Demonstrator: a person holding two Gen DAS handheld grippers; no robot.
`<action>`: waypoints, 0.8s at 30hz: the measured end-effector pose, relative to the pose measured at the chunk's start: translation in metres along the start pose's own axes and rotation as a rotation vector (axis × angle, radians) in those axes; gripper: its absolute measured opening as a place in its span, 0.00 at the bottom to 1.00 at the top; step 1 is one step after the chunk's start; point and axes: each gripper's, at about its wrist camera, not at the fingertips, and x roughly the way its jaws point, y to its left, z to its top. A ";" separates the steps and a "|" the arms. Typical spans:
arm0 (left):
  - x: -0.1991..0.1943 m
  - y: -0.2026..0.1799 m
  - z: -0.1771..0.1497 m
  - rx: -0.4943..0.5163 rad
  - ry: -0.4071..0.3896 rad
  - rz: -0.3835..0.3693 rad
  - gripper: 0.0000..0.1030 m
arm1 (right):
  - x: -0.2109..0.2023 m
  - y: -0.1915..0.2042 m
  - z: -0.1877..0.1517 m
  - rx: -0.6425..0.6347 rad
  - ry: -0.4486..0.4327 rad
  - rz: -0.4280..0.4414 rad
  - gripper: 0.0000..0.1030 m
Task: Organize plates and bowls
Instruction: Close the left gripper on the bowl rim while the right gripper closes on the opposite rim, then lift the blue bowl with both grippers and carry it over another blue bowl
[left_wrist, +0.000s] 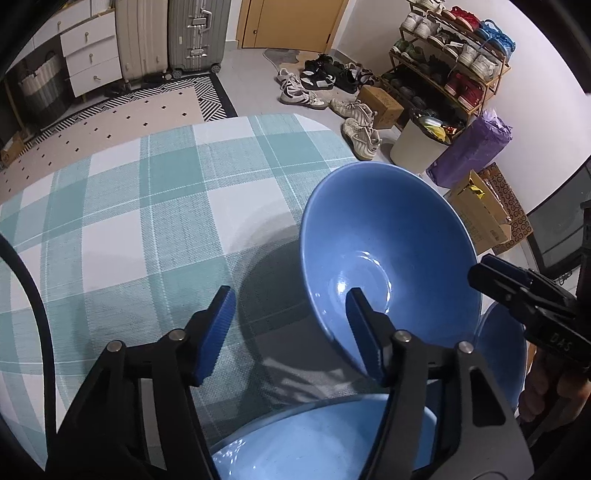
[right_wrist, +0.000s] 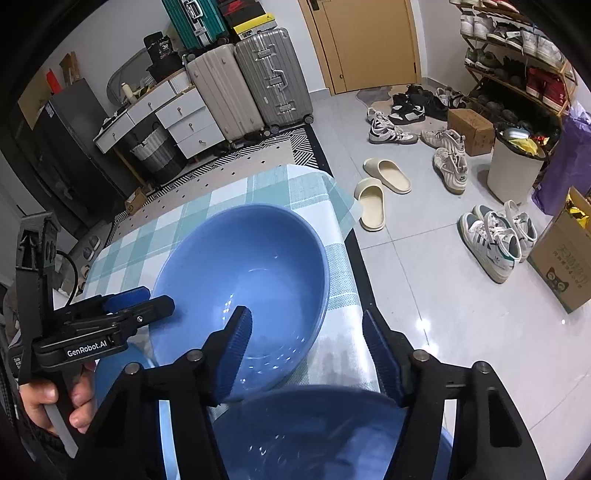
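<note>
Your left gripper (left_wrist: 291, 334) straddles the big blue bowl's (left_wrist: 391, 251) left rim, fingers apart and not pressing. Your right gripper (right_wrist: 308, 350) straddles its right rim, fingers apart too. The bowl sits on the checked counter (left_wrist: 147, 206). More blue dishes (left_wrist: 321, 439) lie at 6 o'clock from the bowl.

Two close, downward-angled wrist views, sharing the blue bowl (left_wrist: 391, 254).

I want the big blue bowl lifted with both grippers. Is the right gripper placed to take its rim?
Probably yes: the right gripper straddles the big blue bowl at its near rim, one finger inside, one outside, nothing between.
</note>
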 end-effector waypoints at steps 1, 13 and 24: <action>0.002 0.000 0.001 -0.002 0.002 -0.001 0.53 | 0.001 0.000 0.000 -0.003 0.001 -0.005 0.55; 0.014 -0.002 0.002 -0.006 0.012 -0.049 0.25 | 0.012 -0.001 -0.001 -0.018 0.017 -0.016 0.28; 0.011 -0.015 -0.001 0.034 -0.006 -0.044 0.12 | 0.013 0.001 -0.003 -0.025 0.013 -0.019 0.14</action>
